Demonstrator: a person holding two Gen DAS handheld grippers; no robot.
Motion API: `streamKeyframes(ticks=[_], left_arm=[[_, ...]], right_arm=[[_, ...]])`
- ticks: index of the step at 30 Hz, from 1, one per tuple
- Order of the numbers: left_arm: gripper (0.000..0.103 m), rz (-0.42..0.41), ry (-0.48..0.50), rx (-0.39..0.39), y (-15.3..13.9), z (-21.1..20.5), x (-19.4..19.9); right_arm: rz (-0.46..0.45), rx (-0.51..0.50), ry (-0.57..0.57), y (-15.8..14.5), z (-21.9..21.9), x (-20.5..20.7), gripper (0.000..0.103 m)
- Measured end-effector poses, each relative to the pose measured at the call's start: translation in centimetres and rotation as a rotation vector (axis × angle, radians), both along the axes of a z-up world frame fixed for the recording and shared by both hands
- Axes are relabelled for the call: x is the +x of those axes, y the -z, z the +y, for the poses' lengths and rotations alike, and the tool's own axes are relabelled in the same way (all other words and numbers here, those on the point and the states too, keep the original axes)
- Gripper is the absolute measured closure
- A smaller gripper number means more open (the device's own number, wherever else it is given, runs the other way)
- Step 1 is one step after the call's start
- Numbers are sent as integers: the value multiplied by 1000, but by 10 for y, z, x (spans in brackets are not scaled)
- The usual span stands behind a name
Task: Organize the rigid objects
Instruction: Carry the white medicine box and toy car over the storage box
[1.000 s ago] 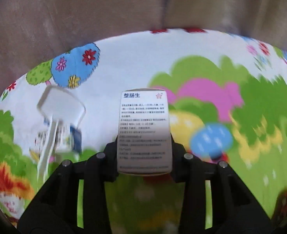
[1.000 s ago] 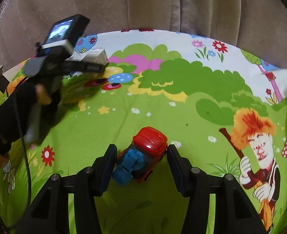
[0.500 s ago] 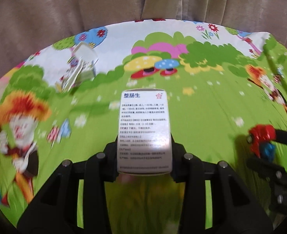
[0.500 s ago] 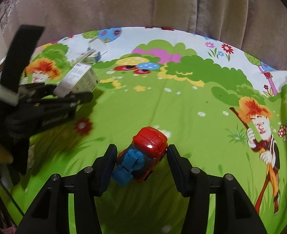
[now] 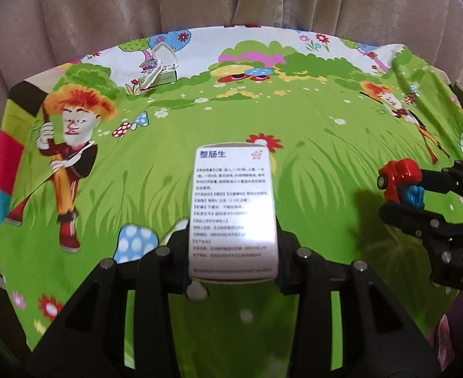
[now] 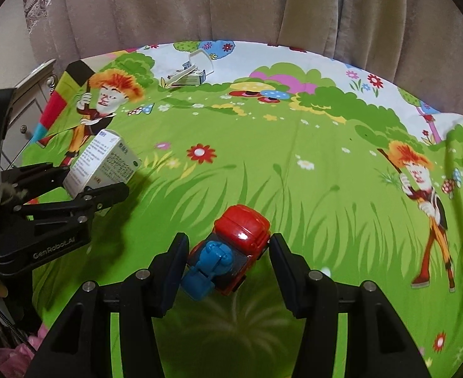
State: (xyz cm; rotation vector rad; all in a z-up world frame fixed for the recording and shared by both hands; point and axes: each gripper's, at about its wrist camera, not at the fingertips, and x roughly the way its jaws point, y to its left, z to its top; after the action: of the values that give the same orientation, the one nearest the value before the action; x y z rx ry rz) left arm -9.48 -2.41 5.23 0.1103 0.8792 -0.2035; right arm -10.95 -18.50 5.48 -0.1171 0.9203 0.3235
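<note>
Two tools, two held items, one pile left lying; entries run from the left edge of the surface to the right.

Far left corner: opened white carton (image 6: 201, 60) with flat packets (image 6: 187, 78) beneath it, resting on the cartoon-print cloth (image 6: 294, 163) that covers the surface, well apart from both tools. Untouched.

Left side, raised above the cloth: left tool (image 5: 233, 252), jaws narrowed and pressing the two long sides of a white medicine box (image 5: 233, 211), printed panel up. The box stands well forward of the pads, held only at its near end.

Centre, also raised: right tool (image 6: 226, 261), jaws partly closed on a red and blue toy car (image 6: 231, 253), which sits skewed between them. The left pad meets the blue part; contact on the right is at the red body only, as far as can be told.

Risks, judged:
- The toy car's rounded shell and skewed seat could let it twist or slip out during a quick swing.
- The medicine box, gripped at one end, could pivot or crush if squeezed harder.
- The tools are near each other; crossing paths could knock either item loose.
- No container is visible, so the drop place is unclear.
</note>
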Motion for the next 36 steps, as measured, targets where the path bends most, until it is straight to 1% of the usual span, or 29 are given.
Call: streamKeyframes(ticks=[9, 13, 16, 20, 26, 31, 36], left_arm=[[60, -2, -25, -33, -5, 3, -43], [60, -8, -9, -23, -8, 0, -60], [60, -4, 2, -29, -9, -4, -69], [60, 4, 19, -36, -10, -9, -81], [60, -16, 82, -19, -18, -30, -101], [60, -21, 150, 0, -19, -56, -114], [60, -37, 216, 25, -24, -79, -129]], right_arm=[[-29, -7, -7, -16, -5, -44, 49], [-30, 1, -6, -21, -9, -61, 49], [-26, 17, -1, -23, -14, -72, 49], [-37, 13, -9, -28, -14, -87, 49], [-39, 21, -1, -34, -28, -117, 49], [-27, 45, 63, -35, -57, -143, 49], [-31, 48, 130, -37, -87, -170, 49]])
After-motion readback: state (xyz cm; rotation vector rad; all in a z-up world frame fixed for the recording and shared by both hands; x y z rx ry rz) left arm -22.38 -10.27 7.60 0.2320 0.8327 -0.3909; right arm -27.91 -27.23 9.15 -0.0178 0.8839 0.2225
